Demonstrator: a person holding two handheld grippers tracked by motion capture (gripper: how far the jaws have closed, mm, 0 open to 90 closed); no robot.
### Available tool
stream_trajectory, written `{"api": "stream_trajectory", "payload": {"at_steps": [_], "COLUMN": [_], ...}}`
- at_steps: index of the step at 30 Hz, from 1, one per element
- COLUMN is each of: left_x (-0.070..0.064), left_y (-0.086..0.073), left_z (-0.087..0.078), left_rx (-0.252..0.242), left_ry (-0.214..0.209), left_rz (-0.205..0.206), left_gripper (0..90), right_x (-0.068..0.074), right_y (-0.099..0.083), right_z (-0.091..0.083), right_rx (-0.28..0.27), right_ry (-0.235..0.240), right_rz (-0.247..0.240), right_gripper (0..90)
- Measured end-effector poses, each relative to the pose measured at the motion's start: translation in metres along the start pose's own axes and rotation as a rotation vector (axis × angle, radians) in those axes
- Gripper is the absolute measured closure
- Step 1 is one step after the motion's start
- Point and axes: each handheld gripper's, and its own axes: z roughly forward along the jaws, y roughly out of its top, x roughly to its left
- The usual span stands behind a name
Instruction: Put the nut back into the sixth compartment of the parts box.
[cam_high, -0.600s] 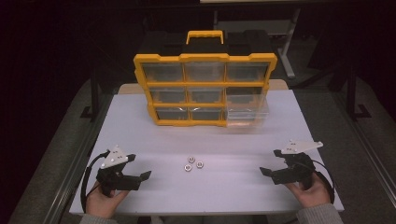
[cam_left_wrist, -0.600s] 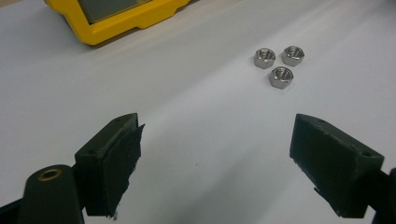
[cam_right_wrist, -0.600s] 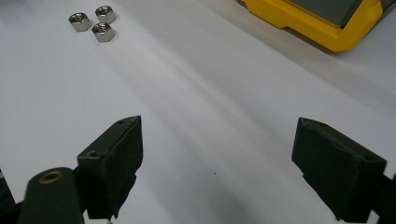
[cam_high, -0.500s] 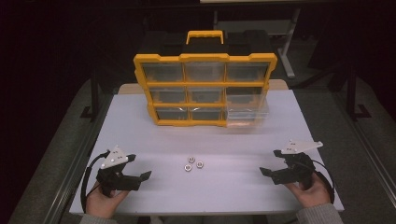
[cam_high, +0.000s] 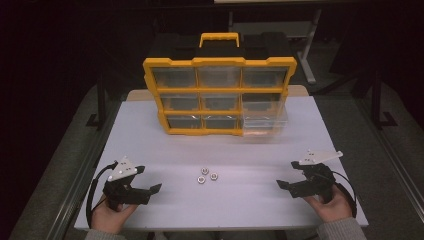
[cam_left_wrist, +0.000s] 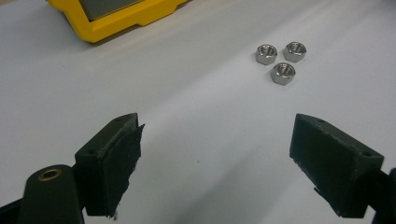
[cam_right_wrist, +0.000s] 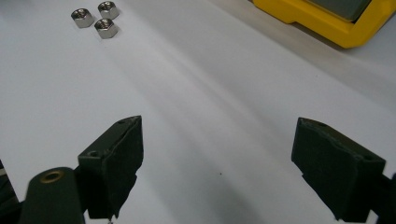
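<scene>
Three steel hex nuts (cam_high: 205, 175) lie close together on the white table (cam_high: 220, 150), near its front middle; they also appear as nuts (cam_left_wrist: 279, 59) and nuts (cam_right_wrist: 97, 20) in the gripper views. A yellow organiser box (cam_high: 219, 95) with clear drawers stands upright at the back. One clear drawer (cam_high: 262, 120) at its lower right is pulled out. My left gripper (cam_high: 148, 181) rests open at the front left, well left of the nuts. My right gripper (cam_high: 287, 179) is open at the front right. Nothing is between either pair of jaws.
The box has a yellow carrying handle (cam_high: 219, 38) on top. A dark floor and metal table legs (cam_high: 307, 50) surround the table. Bare white surface lies between the grippers and the box.
</scene>
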Motion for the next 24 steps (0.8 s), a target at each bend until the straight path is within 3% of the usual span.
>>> {"api": "stream_trajectory", "payload": {"at_steps": [8, 20, 24], "left_x": [0.0, -0.002, -0.001], "left_y": [0.001, 0.003, 0.002], "left_z": [0.001, 0.004, 0.002], "left_rx": [-0.002, 0.014, 0.012], "left_ry": [0.004, -0.003, -0.002], "left_rz": [0.013, 0.035, 0.024], "left_gripper": [16.0, 16.0, 16.0], "right_x": [0.001, 0.017, 0.024], "right_y": [0.004, 0.029, 0.04], "right_z": [0.001, 0.015, 0.022], "right_rx": [0.009, 0.062, 0.074], "right_ry": [0.007, 0.063, 0.077], "right_rz": [-0.009, -0.039, -0.071], "right_gripper": [16.1, 18.2, 18.8]}}
